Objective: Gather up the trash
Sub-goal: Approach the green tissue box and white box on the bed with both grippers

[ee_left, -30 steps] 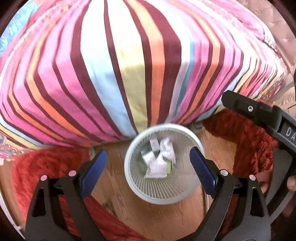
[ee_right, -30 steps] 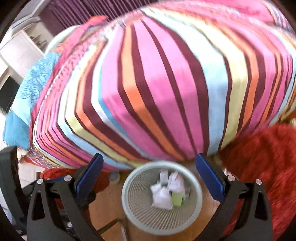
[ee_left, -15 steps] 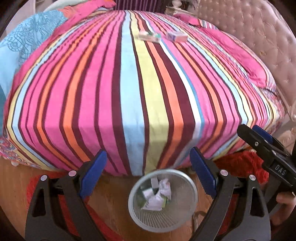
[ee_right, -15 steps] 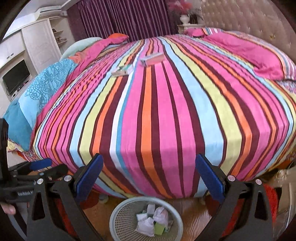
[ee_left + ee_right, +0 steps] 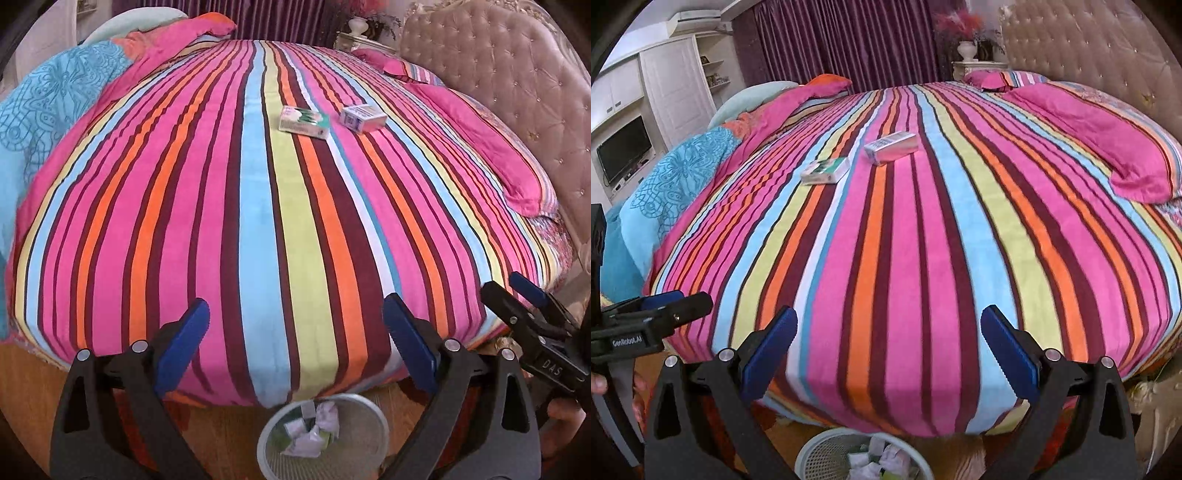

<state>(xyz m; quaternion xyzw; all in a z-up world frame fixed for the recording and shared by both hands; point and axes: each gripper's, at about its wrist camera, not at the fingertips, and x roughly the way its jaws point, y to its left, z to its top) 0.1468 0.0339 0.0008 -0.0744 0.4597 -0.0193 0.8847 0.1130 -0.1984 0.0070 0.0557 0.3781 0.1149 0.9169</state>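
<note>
Two small boxes lie on the far part of the striped bed: a green-and-white box (image 5: 303, 122) (image 5: 825, 170) and a white-and-pink box (image 5: 363, 117) (image 5: 891, 147) to its right. A white mesh bin (image 5: 325, 439) (image 5: 827, 456) stands on the floor at the bed's foot and holds crumpled paper and cartons. My left gripper (image 5: 295, 341) is open and empty above the bin. My right gripper (image 5: 888, 349) is open and empty, also above the bin at the bed's near edge. Each gripper shows at the side of the other's view.
The striped bedspread (image 5: 258, 206) fills both views. Pink pillows (image 5: 1115, 144) and a tufted headboard (image 5: 517, 81) are at the right. A blue blanket (image 5: 676, 184) lies at the left. A red rug (image 5: 129, 413) covers the floor around the bin.
Both grippers have risen and tilted up from the bin toward the bed. The bin has slid to the bottom of both views and the two boxes have come into sight.
</note>
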